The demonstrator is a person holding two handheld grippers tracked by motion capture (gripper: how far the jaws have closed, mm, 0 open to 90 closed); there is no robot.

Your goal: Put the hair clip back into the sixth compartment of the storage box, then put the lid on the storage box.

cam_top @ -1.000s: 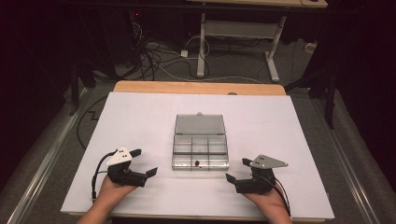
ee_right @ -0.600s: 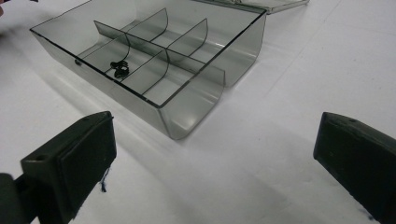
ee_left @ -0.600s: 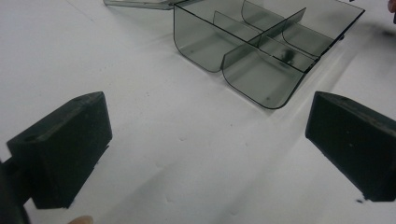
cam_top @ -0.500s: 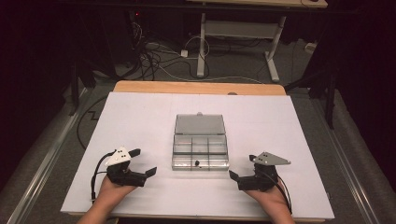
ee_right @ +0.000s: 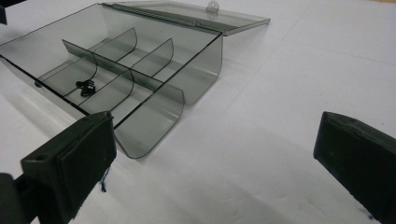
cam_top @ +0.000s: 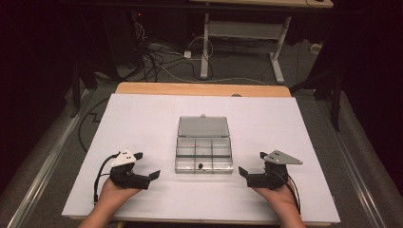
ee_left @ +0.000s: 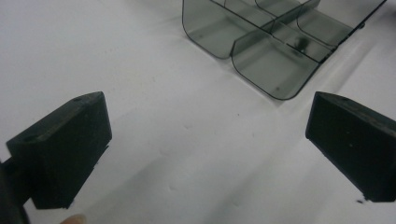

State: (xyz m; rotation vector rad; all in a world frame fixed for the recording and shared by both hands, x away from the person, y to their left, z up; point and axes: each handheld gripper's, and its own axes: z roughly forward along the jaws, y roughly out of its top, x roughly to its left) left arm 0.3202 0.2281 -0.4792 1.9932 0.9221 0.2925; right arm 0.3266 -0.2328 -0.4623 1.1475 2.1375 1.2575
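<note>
the white worktop (cam_top: 142,118) is bare on both sides of the clear plastic box (cam_top: 204,151), so a hand can pass freely to the left and to the right of it. the box stands in the middle, and its open lid (cam_top: 203,126) lies flat behind it and takes the room there. the left claw (cam_top: 147,166) and the right claw (cam_top: 251,164) rest near the front edge, each well apart from the box, with bare worktop between.

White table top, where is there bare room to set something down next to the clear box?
The white table top is bare left and right of the clear compartment box and beyond its open lid. Tightest: the near strip between the left gripper and right gripper.
</note>
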